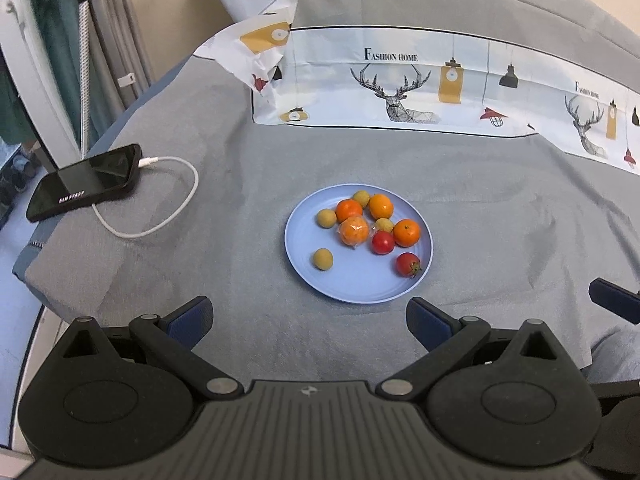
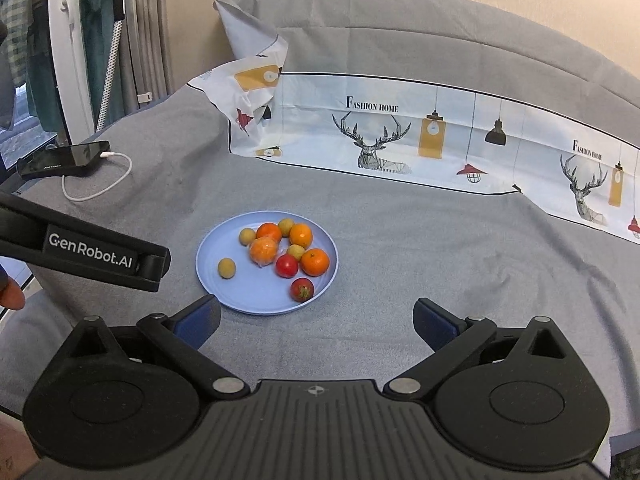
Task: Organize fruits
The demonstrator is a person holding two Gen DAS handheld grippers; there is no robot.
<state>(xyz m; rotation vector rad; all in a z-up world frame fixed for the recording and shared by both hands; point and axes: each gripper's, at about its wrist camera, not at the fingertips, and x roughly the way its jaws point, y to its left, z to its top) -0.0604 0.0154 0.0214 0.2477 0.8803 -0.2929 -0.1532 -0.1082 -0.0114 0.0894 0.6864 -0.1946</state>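
A light blue plate (image 1: 352, 284) (image 2: 248, 296) lies on the grey bed cover and holds several fruits: orange mandarins (image 1: 406, 233) (image 2: 315, 262), one wrapped in clear film (image 1: 353, 231) (image 2: 263, 251), two red tomatoes (image 1: 408, 265) (image 2: 302, 289) and small yellow-green round fruits (image 1: 322, 259) (image 2: 226, 268). My left gripper (image 1: 310, 318) hovers just in front of the plate, open and empty. My right gripper (image 2: 318, 320) is open too, in front of the plate and a little to its right. The left gripper's body (image 2: 80, 254) shows at the left of the right wrist view.
A black phone (image 1: 86, 180) (image 2: 66, 159) with a white charging cable (image 1: 160, 200) lies at the left edge of the bed. A printed cloth with deer and lamps (image 1: 400, 84) (image 2: 400, 140) lies behind the plate. A clothes rack (image 2: 64, 48) stands at the far left.
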